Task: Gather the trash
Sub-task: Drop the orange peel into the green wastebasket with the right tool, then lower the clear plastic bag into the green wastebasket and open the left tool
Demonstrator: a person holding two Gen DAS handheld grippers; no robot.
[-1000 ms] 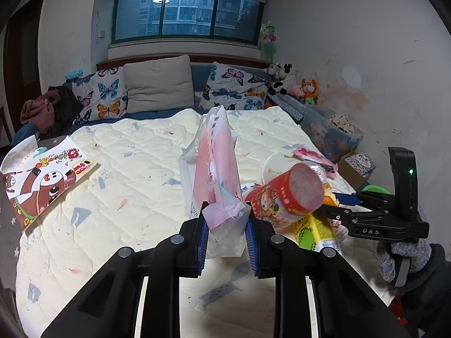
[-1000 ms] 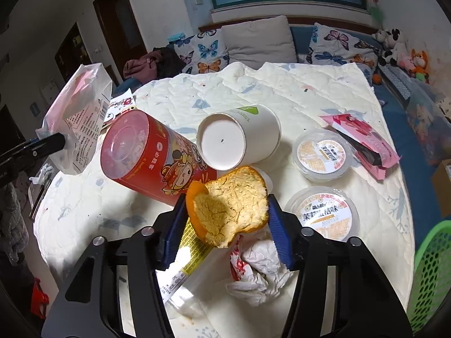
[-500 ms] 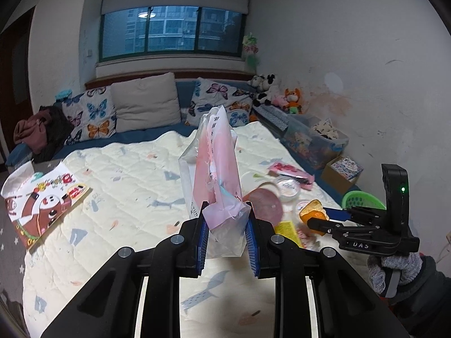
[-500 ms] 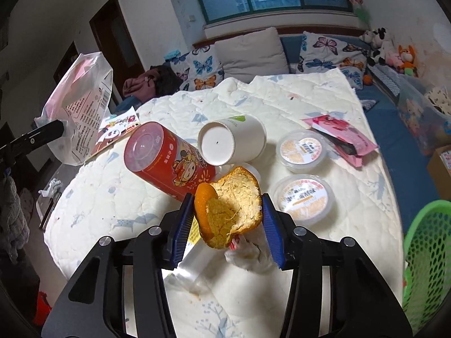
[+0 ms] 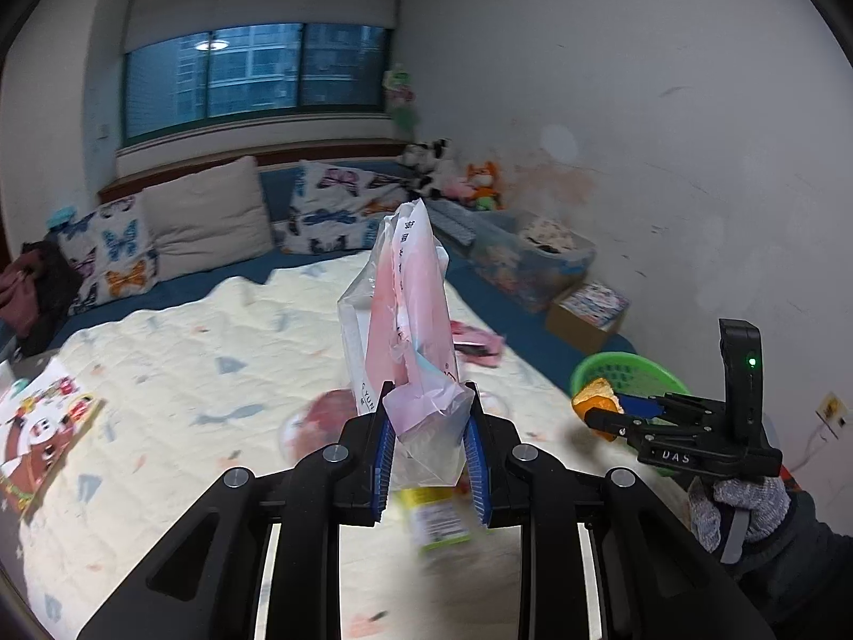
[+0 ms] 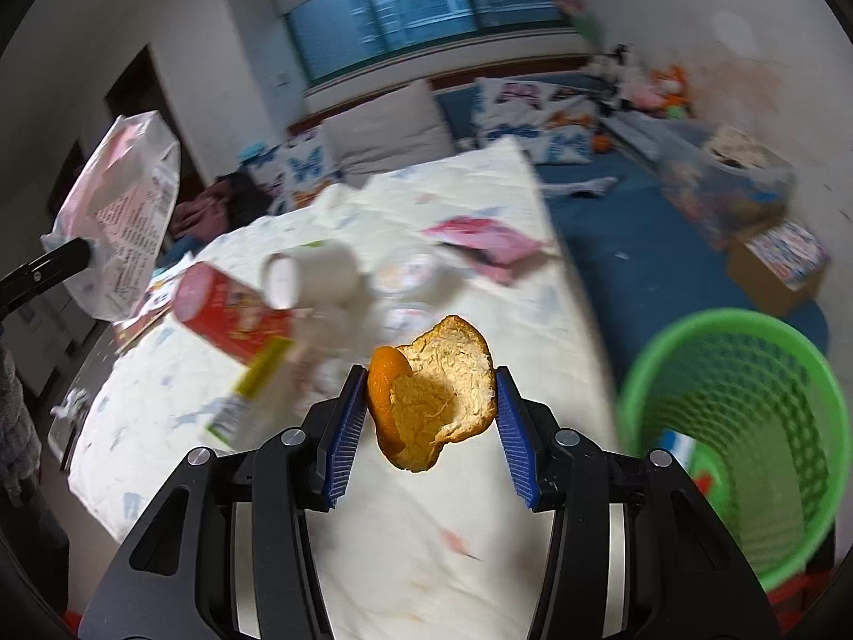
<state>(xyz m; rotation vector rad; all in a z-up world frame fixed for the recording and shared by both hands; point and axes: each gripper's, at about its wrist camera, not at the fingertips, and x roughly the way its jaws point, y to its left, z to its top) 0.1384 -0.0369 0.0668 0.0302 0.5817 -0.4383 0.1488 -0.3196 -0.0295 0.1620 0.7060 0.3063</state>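
From your left wrist camera, your left gripper [image 5: 429, 440] is clamped tight on the crumpled neck of the pink-and-white plastic bag [image 5: 408, 309], which stands up above the jaws over the bed [image 5: 176, 352]. Off to the right your right gripper [image 5: 600, 409] carries the orange peel [image 5: 596, 393] in front of the green basket [image 5: 624, 370].

From your right wrist camera, the pads pinch the orange peel [image 6: 434, 400] by its edges – a thin, curled hold. The green basket [image 6: 746, 416] sits low right beside the bed, the red canister [image 6: 234, 314] and white cup [image 6: 314, 277] lying on the quilt behind.

The peel is soft and could slip out over the quilt if you swing fast – release only once it hangs over the basket mouth
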